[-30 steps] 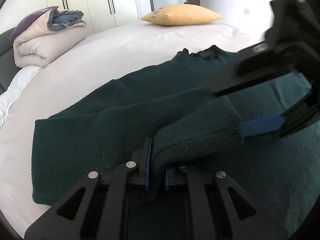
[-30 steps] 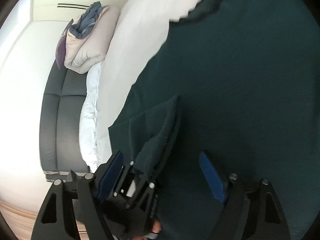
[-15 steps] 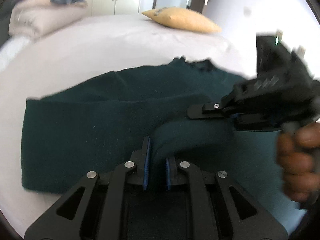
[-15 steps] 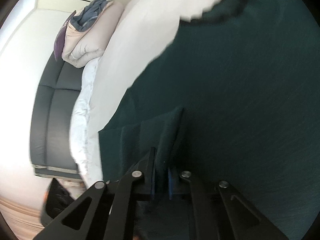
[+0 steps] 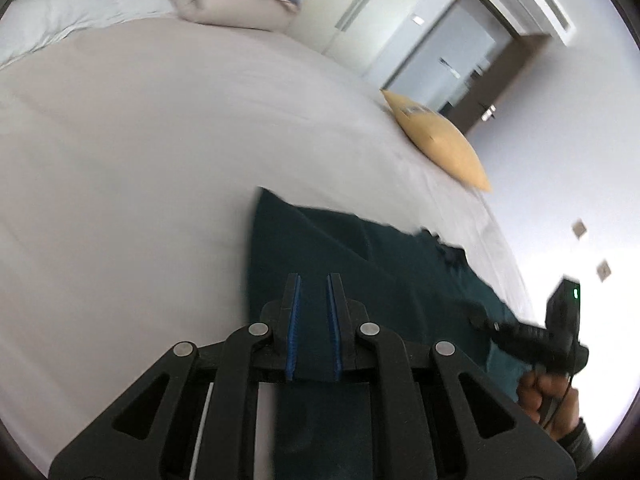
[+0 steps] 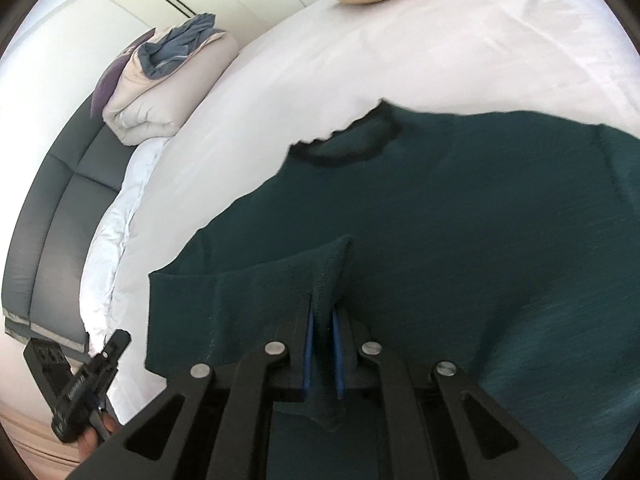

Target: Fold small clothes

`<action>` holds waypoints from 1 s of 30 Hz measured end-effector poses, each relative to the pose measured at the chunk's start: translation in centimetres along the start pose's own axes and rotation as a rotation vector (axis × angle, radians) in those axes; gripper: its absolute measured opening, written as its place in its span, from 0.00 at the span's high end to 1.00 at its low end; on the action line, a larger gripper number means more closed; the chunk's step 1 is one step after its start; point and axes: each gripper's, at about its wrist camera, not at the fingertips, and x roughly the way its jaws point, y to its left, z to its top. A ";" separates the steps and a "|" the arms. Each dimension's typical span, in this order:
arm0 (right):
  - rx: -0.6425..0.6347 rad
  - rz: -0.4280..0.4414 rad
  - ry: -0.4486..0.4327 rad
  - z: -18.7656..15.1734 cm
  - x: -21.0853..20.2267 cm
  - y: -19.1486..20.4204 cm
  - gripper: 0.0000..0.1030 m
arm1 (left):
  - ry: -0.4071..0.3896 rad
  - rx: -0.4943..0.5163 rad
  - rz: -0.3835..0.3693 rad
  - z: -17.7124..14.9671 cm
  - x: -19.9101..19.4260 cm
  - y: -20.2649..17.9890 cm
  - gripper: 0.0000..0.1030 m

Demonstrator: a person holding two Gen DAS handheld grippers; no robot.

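A dark green knit sweater lies spread on the white bed, its black-trimmed collar toward the far side. My right gripper is shut on a raised fold of the sweater's sleeve cuff. My left gripper is nearly closed with sweater cloth between its blue pads, at the garment's left edge. The right gripper body shows in the left wrist view, and the left gripper shows in the right wrist view.
The white bed sheet surrounds the sweater. A yellow pillow lies at the far side. A folded duvet pile sits by the dark headboard. Wardrobe doors and a door stand behind.
The right gripper closed on the sleeve fold. The left gripper swung away to the sweater's left edge and both views tilted; the sleeve now lies across the body.
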 end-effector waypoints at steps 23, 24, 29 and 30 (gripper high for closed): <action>0.071 -0.205 -0.073 2.1 -2.9 -4.6 0.92 | 0.087 0.118 0.111 2.1 4.4 -1.3 0.88; 0.070 -0.208 -0.074 2.0 -3.0 -4.7 0.92 | 0.088 0.132 0.117 2.0 4.4 -1.4 0.88; 0.077 -0.221 -0.079 2.0 -2.9 -4.8 0.92 | 0.091 0.250 0.145 1.3 5.5 -3.7 0.88; 0.076 -0.225 -0.078 2.1 -2.9 -4.8 0.92 | 0.097 0.289 0.161 1.0 6.0 -4.3 0.88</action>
